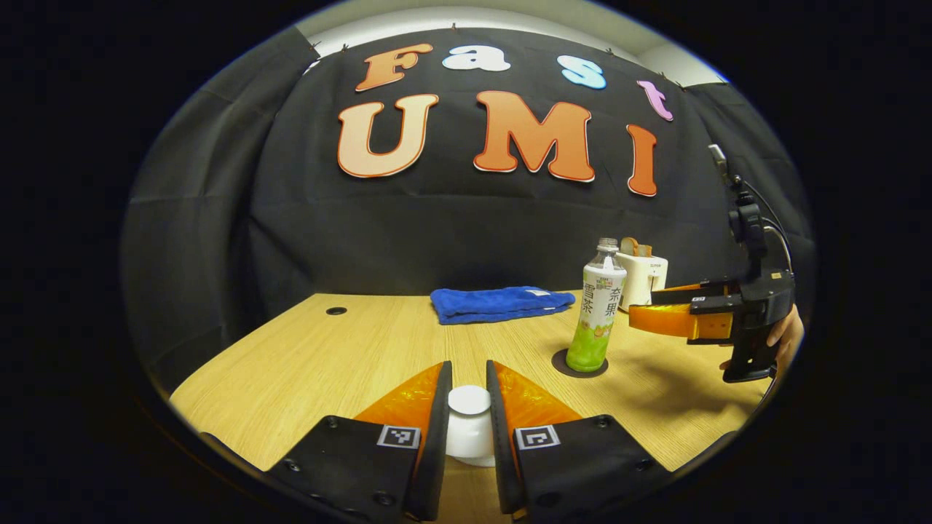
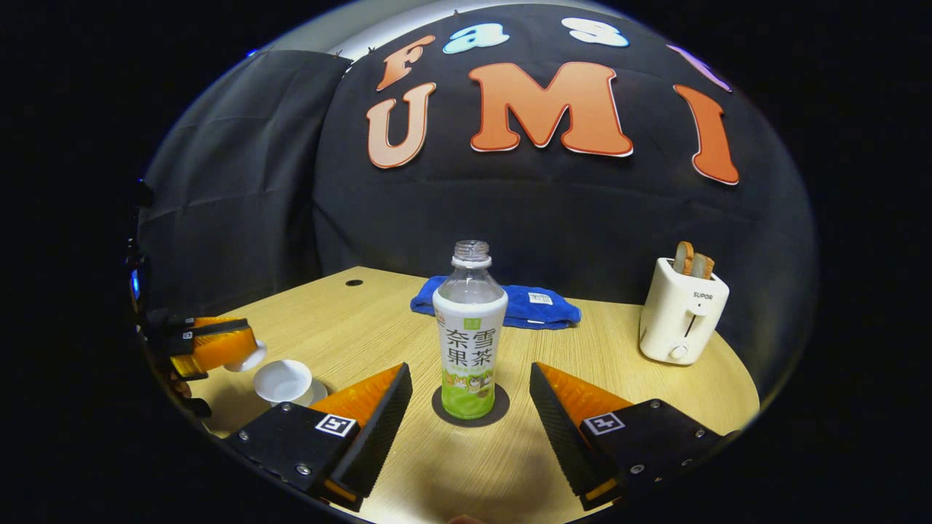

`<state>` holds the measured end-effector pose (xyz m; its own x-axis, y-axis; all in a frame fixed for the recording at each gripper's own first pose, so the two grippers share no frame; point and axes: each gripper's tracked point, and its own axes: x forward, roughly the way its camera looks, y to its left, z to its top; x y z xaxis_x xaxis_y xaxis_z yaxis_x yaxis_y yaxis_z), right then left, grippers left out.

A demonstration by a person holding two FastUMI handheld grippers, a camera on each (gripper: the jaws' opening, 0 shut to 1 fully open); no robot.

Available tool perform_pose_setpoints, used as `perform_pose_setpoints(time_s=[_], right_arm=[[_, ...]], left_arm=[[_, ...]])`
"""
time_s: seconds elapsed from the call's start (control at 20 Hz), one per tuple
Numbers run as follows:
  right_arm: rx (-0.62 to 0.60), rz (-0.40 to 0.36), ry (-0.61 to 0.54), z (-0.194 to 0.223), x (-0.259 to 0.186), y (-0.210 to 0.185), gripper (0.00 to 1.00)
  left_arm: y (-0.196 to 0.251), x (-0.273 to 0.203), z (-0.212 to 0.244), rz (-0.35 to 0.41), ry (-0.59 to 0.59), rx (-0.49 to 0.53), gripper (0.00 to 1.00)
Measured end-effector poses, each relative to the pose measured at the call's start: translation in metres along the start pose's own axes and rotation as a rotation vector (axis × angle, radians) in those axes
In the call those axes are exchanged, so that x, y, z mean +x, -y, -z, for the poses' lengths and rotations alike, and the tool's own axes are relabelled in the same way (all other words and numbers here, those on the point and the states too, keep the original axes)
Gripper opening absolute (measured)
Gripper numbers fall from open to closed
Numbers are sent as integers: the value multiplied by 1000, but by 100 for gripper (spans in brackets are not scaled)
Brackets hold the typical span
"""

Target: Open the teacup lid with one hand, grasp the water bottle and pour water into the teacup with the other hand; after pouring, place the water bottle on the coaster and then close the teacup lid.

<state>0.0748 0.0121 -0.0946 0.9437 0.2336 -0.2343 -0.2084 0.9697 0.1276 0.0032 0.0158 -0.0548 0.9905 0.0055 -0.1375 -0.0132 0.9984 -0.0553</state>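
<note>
Nearest in the left gripper view, the left gripper (image 1: 470, 418) has its fingers closed narrowly on the small white teacup lid (image 1: 470, 402), a light, smooth, breakable piece best pinched by its knob; in the right gripper view that lid is held lifted just beside the open teacup (image 2: 282, 381) near the table's (image 2: 582, 349) left edge. Farther in, the right gripper (image 2: 470, 407) hangs wide open and empty, fingers either side of the water bottle (image 2: 470, 331) but apart from it. The bottle stands upright and uncapped on the dark coaster (image 2: 502, 409); it looks thin-walled, slick and nearly empty, so I would grip mid-label, gently.
</note>
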Motion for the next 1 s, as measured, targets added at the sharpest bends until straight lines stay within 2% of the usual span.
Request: perform_pose_setpoints(time_s=[0.85,1.0], right_arm=[[13,10,29,4,-26,16,98],[40,-12,35,4,-28,12,98]], left_arm=[[18,31,36,17,-88,31,34],[18,31,36,13,-89,38,34]])
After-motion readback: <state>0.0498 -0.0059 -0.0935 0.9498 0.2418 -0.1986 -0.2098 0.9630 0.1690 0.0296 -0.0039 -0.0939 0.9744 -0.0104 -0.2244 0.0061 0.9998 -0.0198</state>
